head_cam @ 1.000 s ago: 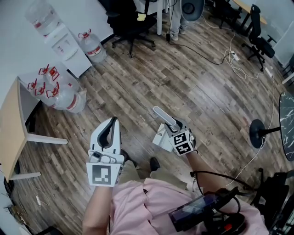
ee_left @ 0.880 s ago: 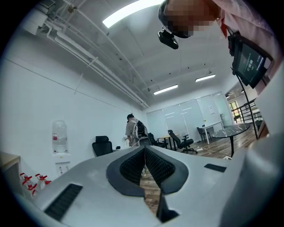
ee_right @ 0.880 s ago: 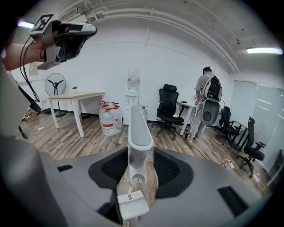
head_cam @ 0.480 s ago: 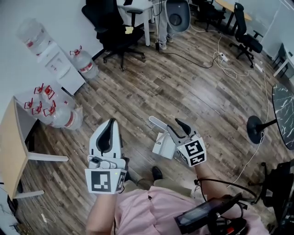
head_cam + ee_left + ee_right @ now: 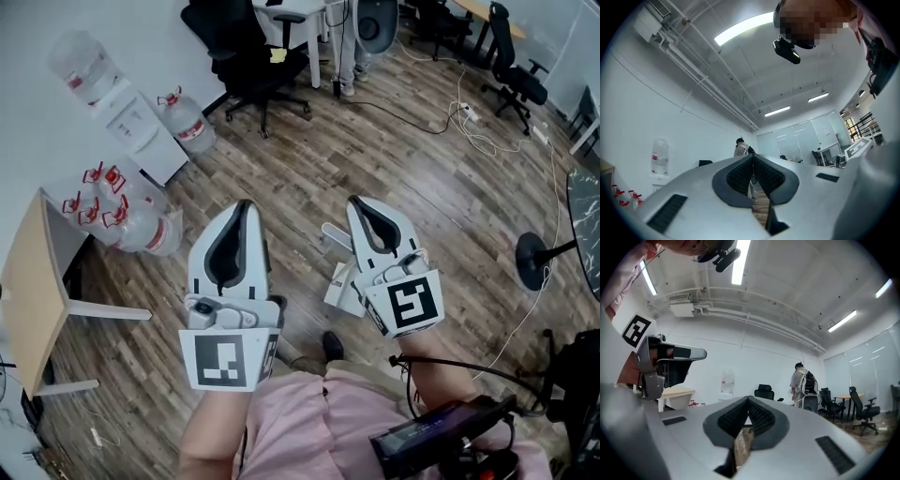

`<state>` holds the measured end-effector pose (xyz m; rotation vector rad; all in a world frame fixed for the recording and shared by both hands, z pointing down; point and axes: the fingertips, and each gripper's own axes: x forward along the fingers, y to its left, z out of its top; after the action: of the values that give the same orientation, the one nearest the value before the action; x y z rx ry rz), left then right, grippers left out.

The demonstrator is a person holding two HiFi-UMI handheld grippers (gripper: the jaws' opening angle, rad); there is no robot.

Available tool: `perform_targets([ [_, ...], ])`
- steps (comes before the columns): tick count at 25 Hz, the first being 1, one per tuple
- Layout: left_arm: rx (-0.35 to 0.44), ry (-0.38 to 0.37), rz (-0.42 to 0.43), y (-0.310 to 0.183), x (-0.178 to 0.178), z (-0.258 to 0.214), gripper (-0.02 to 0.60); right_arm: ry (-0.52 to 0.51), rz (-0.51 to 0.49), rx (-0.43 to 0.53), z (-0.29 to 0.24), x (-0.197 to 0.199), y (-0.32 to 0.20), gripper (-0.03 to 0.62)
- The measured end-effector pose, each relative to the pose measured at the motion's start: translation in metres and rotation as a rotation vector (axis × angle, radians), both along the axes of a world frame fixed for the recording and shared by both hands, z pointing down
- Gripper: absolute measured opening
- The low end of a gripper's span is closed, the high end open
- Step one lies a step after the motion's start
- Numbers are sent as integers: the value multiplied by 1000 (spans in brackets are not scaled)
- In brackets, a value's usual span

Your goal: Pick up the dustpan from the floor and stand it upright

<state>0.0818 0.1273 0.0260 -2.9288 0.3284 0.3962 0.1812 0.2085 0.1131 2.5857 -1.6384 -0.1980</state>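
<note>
While both pairs of jaws sit pressed together on nothing, I see the dustpan [image 5: 339,283] on the floor, below and just left of my right gripper [image 5: 369,210]. Its handle runs forward; my left gripper [image 5: 236,223] sits farther off.

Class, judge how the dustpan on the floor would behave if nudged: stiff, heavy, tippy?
The dustpan looks like thin white plastic, so probably stiff and light. It seems to stand handle up on a narrow base, so a nudge may tip it. On the smooth wood floor it would likely slide.
</note>
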Motion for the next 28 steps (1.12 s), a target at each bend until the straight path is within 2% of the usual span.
perform_targets([
  [10, 26, -13, -29, 5, -14, -3, 14, 10, 7, 13, -3, -18, 12, 2],
  [24, 49, 24, -37, 22, -28, -14, 14, 59, -31, 76, -26, -37, 22, 0],
  [28, 51, 28, -40, 22, -31, -14, 14, 69, -36, 67, -27, -42, 21, 0],
])
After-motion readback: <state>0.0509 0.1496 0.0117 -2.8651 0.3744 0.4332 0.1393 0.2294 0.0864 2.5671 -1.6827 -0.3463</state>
